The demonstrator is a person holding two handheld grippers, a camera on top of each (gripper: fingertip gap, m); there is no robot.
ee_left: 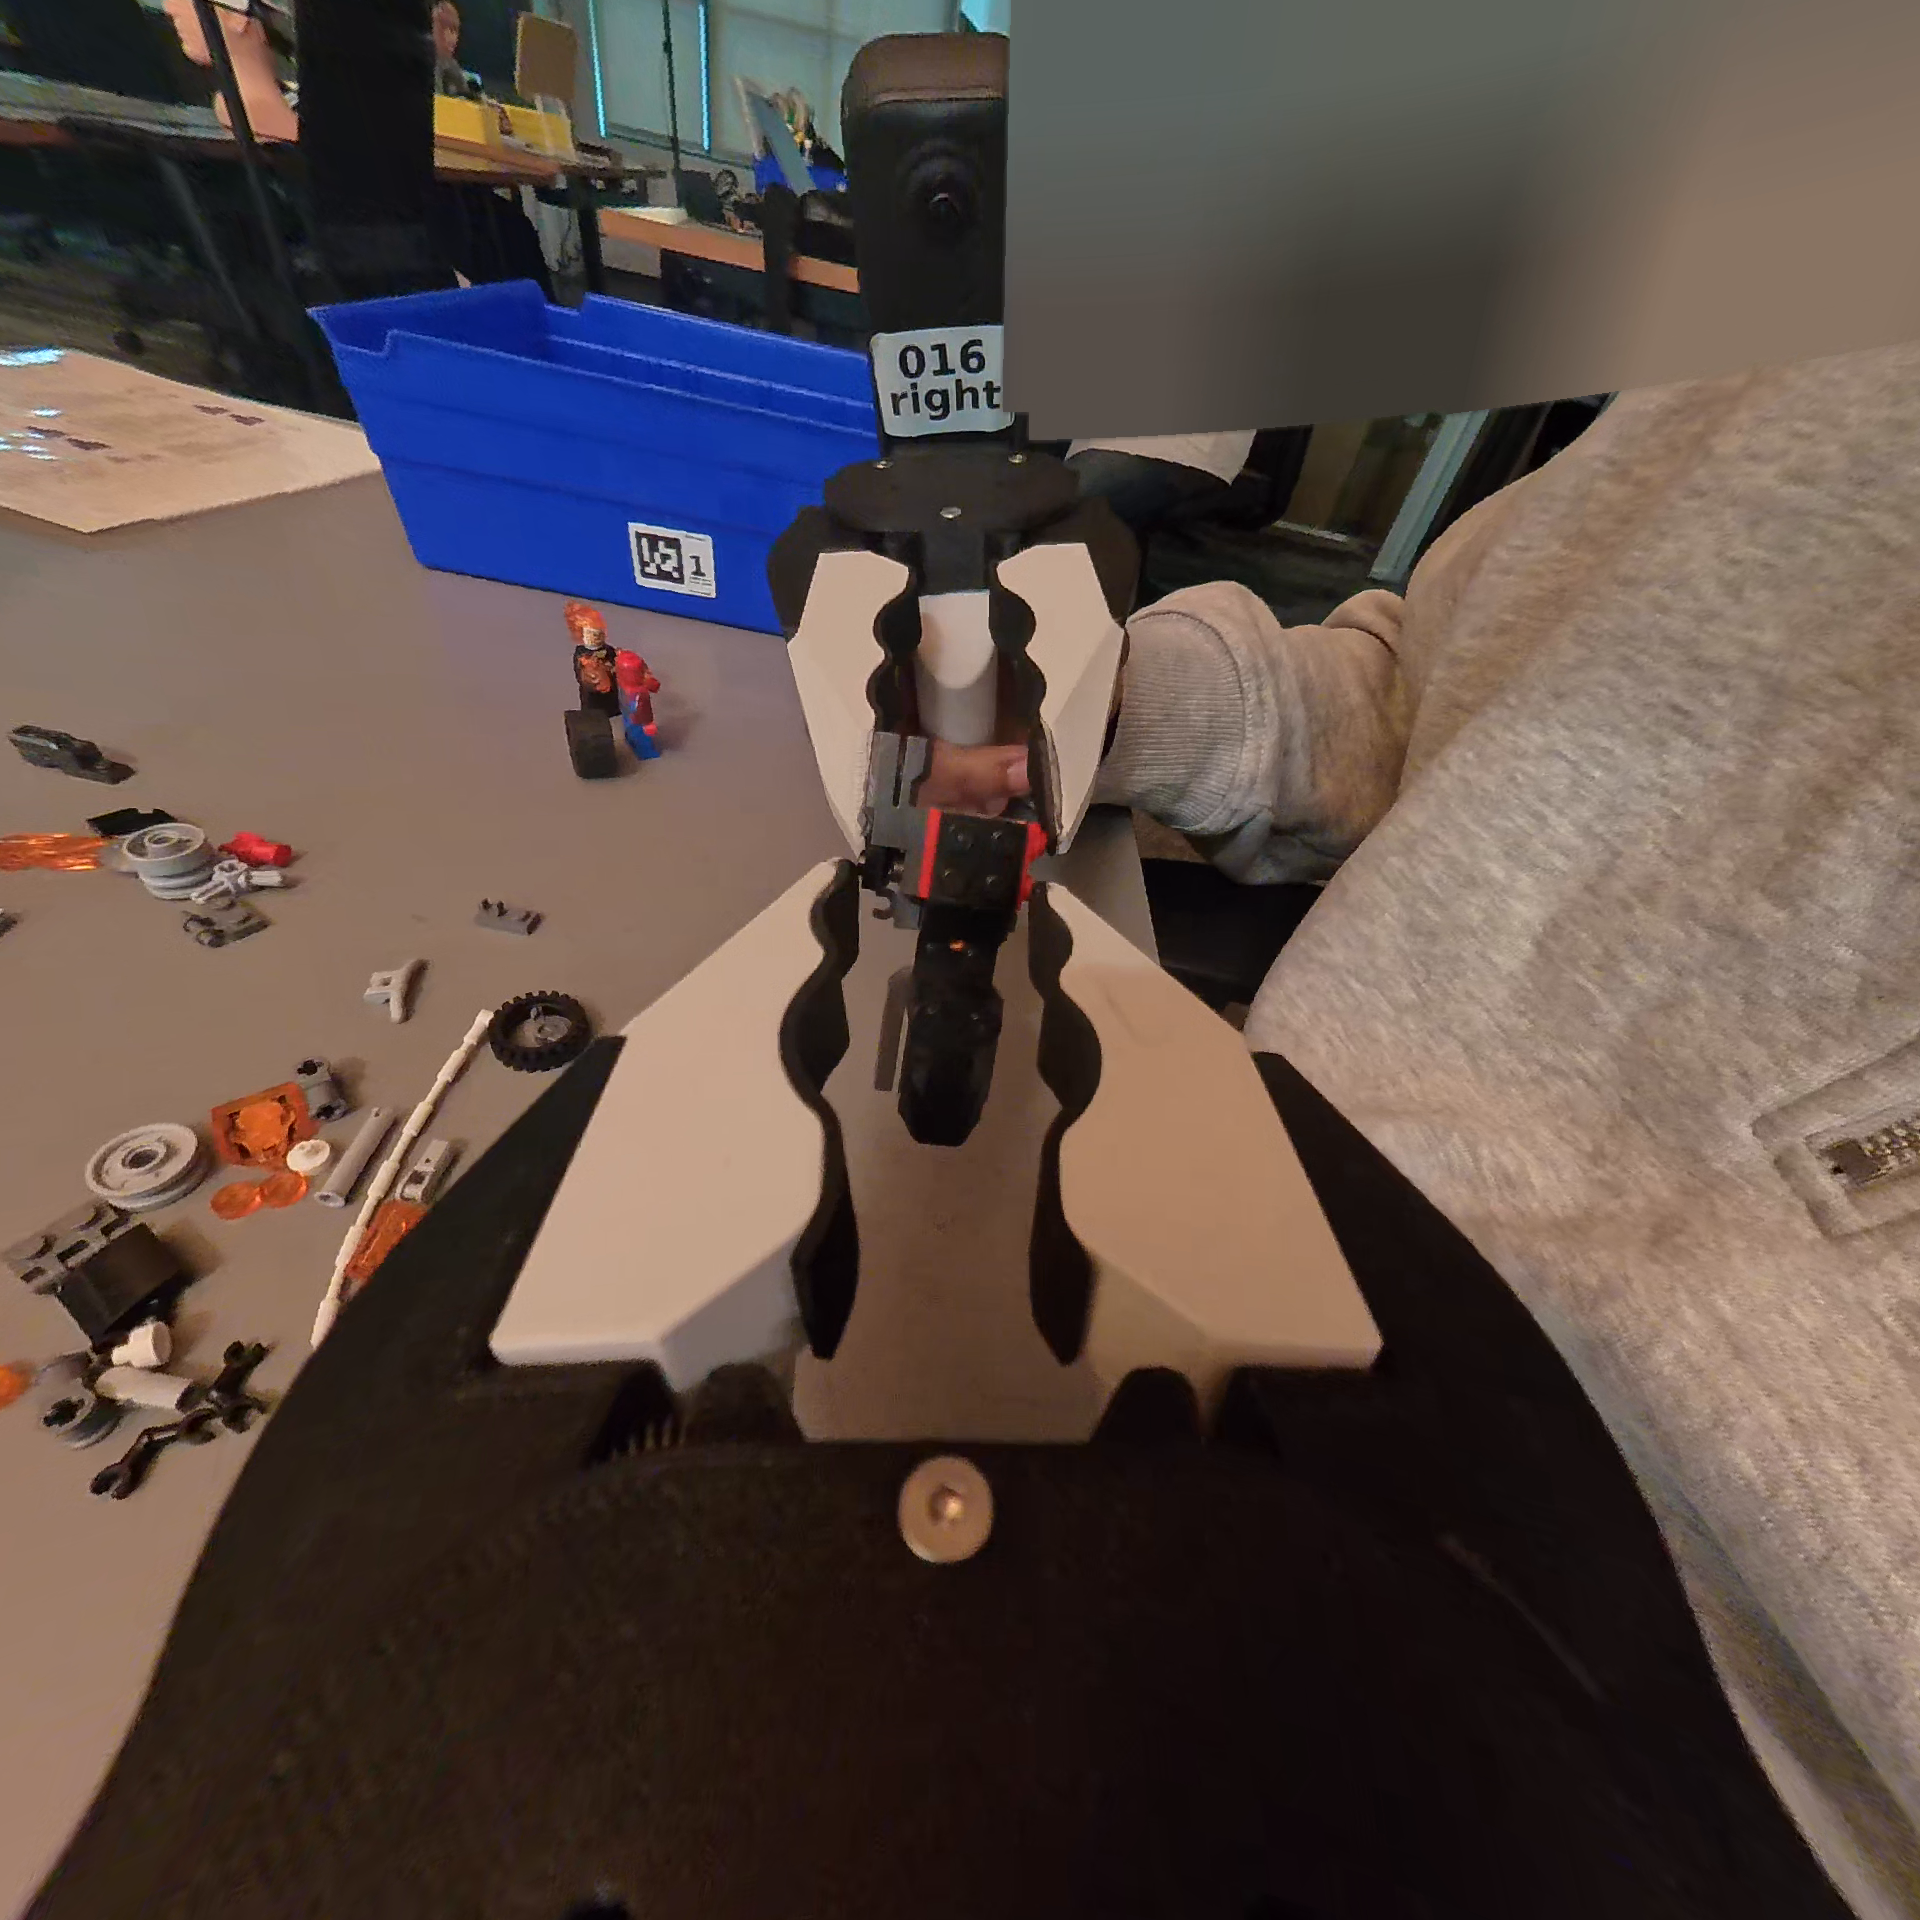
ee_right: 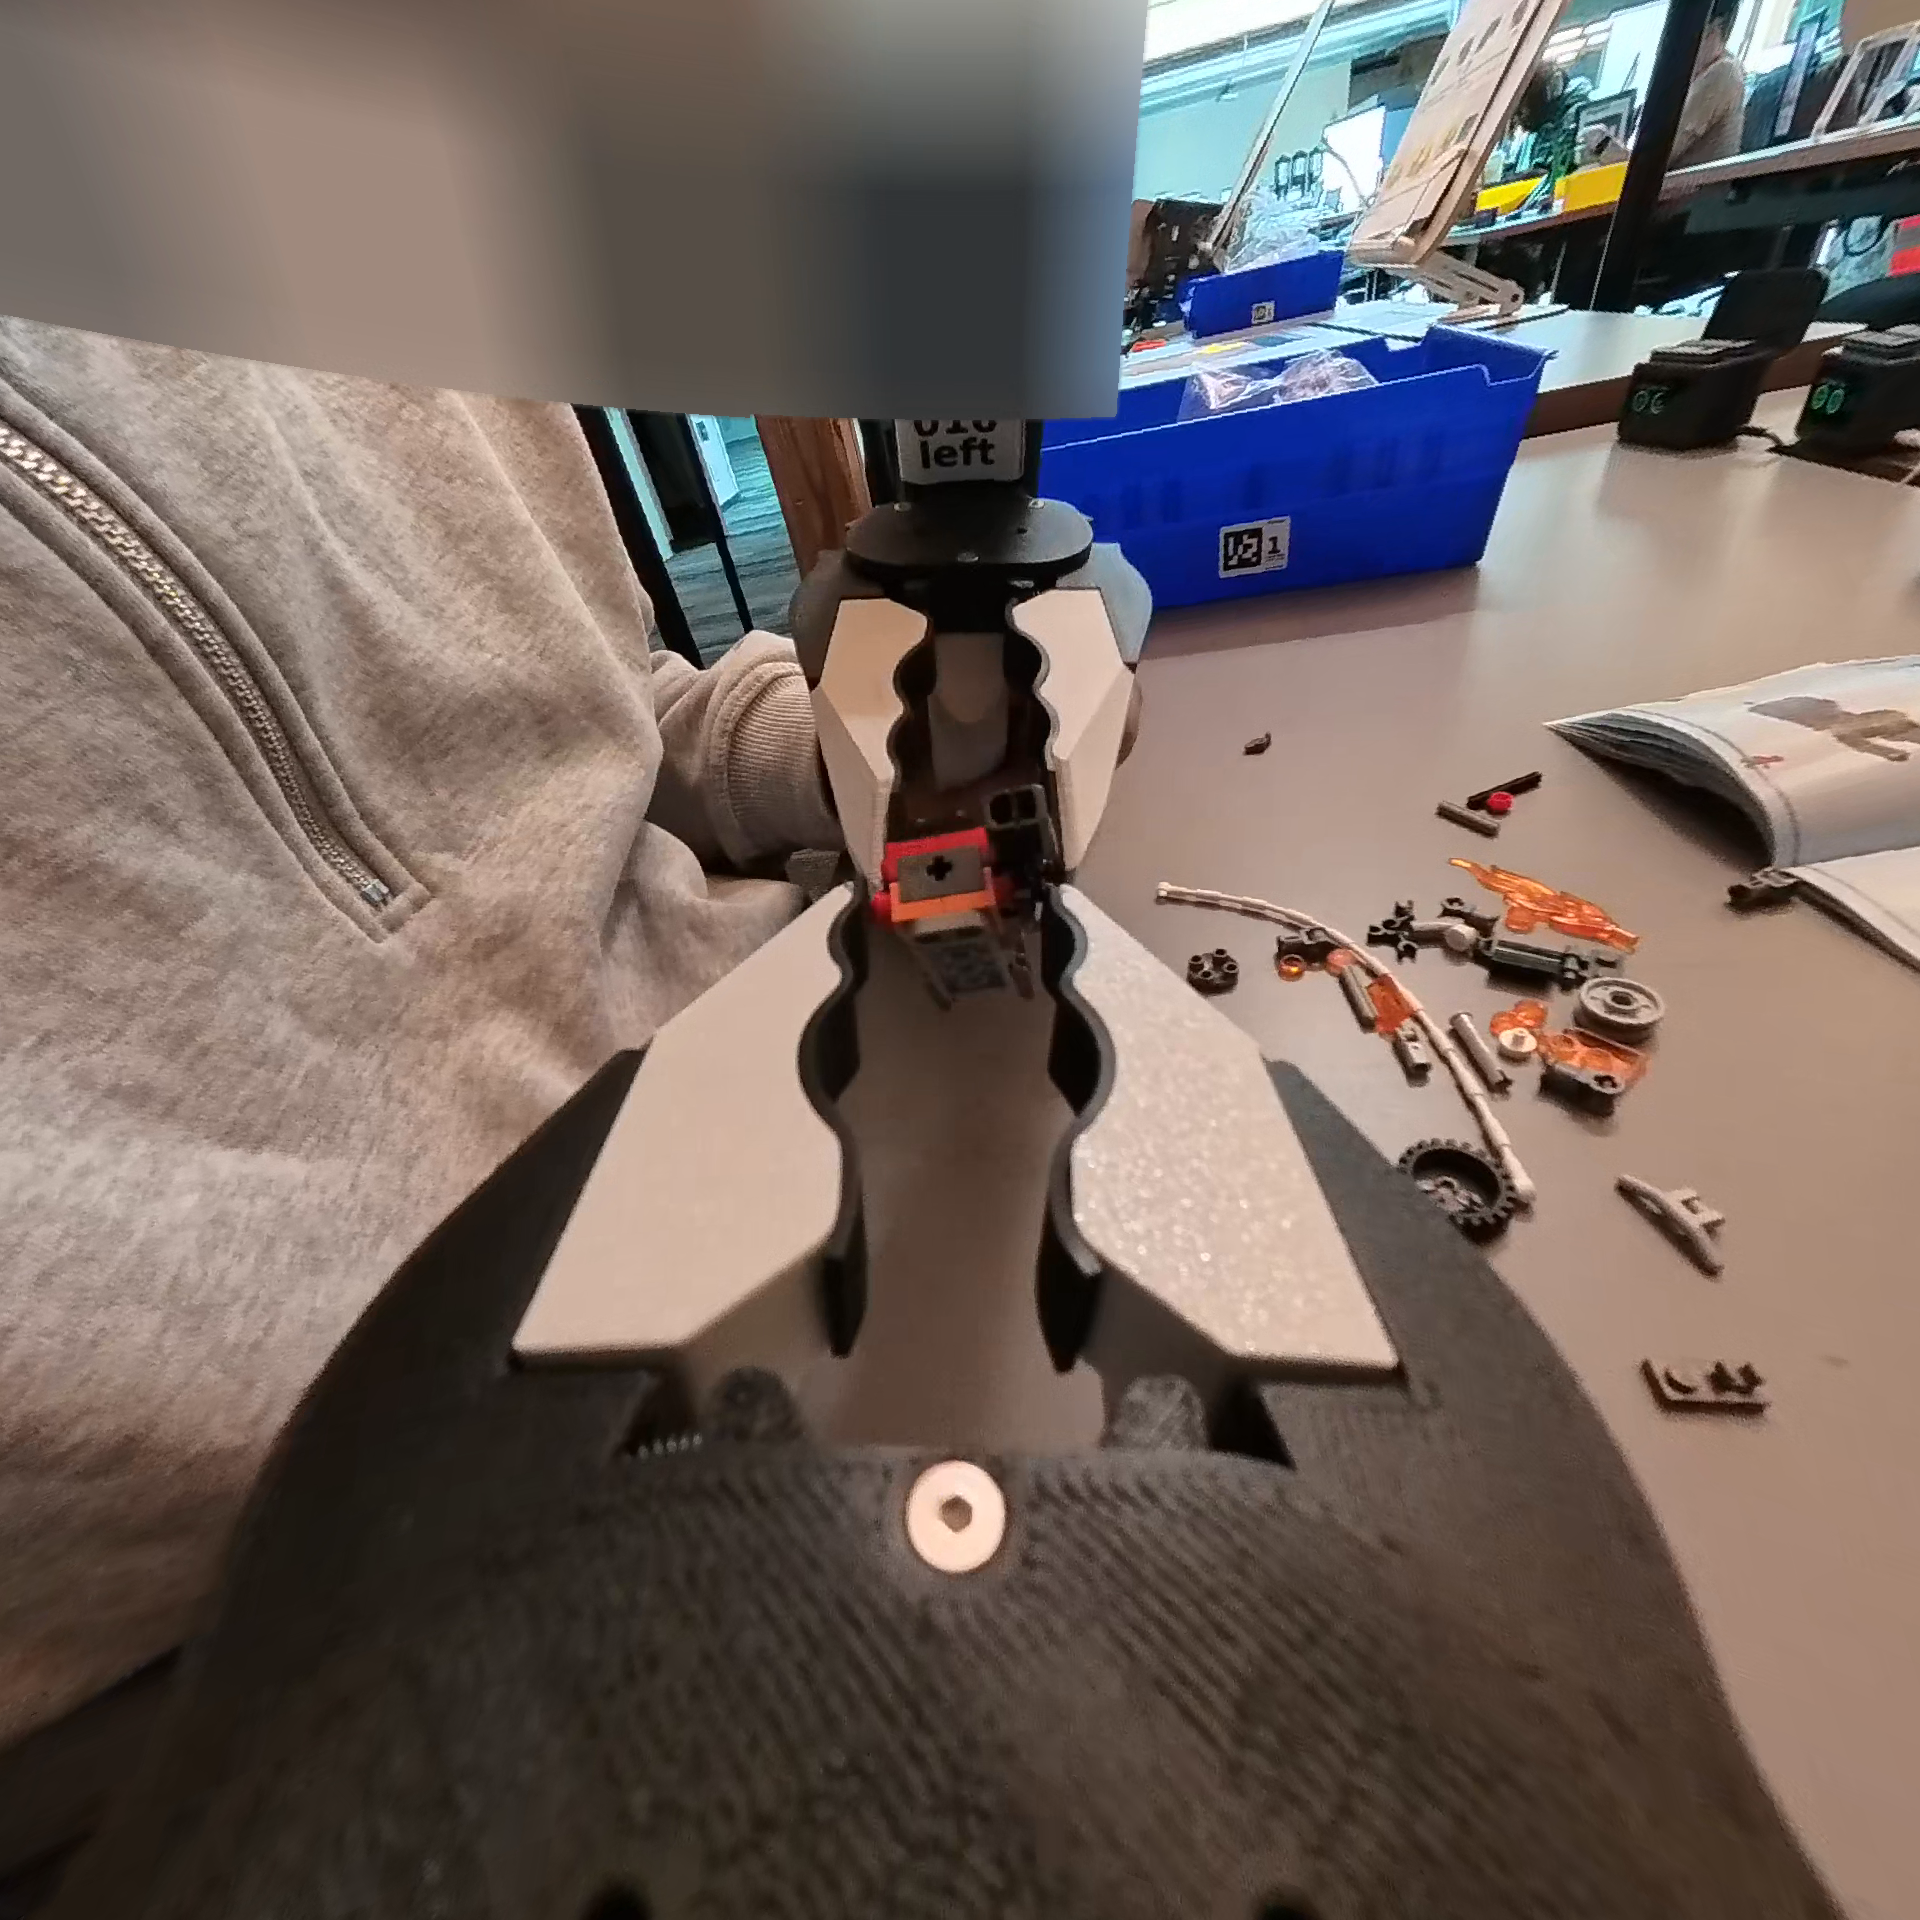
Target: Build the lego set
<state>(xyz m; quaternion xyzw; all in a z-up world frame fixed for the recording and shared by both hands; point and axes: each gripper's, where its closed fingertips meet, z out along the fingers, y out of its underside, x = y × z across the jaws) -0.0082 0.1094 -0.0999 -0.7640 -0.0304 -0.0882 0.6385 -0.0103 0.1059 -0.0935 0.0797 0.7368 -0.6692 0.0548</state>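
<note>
A small Lego assembly [ee_left: 971,862], black and red with a grey side piece and a black wheel hanging below, is held in the air at the near table edge. My left gripper [ee_left: 948,883] is shut on it from the near side. My right gripper [ee_left: 956,821] faces it and grips the same assembly from the other side. In the right wrist view the assembly [ee_right: 935,883] shows a grey, red and orange end between my right gripper [ee_right: 951,899] and the left gripper [ee_right: 961,857]. Several loose Lego parts [ee_left: 156,1153] lie on the grey table [ee_left: 416,675].
A blue bin [ee_left: 582,447] stands at the back of the table. Two minifigures [ee_left: 613,675] stand by a black wheel [ee_left: 592,743]. A small tyre [ee_left: 532,1031] lies near my left gripper. An open instruction booklet [ee_right: 1766,748] lies on the right. A person's grey sweatshirt [ee_right: 312,831] is close behind. My left and right fingertips are right by each other.
</note>
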